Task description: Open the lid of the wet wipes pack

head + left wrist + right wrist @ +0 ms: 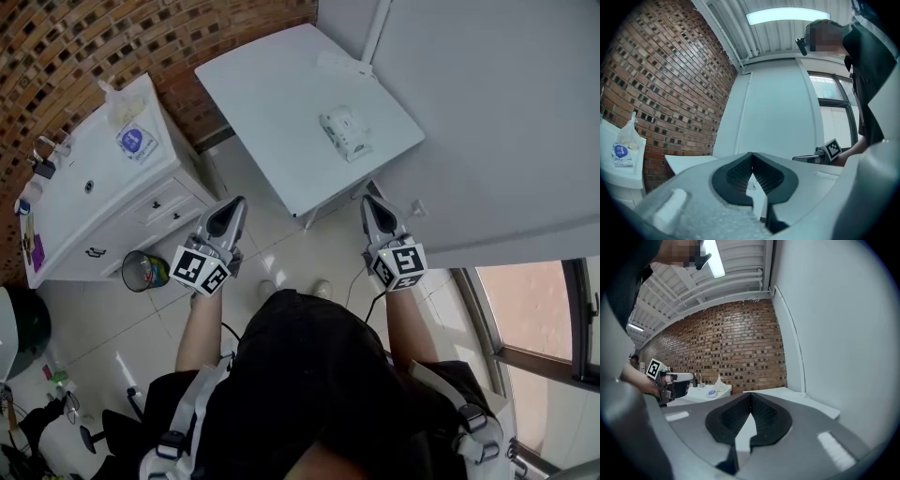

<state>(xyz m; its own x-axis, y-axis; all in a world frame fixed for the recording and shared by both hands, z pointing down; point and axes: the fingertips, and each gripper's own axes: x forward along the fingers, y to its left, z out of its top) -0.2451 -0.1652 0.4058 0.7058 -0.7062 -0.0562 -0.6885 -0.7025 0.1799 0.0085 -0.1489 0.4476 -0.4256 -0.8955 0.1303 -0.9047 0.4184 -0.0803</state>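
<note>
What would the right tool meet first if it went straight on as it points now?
Probably the white table, near its front edge; the wet wipes pack lies beyond. Depth is unclear.

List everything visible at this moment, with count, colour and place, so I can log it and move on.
wet wipes pack: one, white, on the table, lid not visibly open
table: one, white, ahead of the person
cabinet: one, white with drawers, left, by the brick wall
blue-labelled pack: one, white and blue, on the cabinet top
bin: one, dark, on the floor beside the cabinet
brick wall: one, red-brown, far left
window: one, right
left gripper: one, grey, jaws together, empty, short of the table
right gripper: one, grey, jaws together, empty, short of the table
</note>
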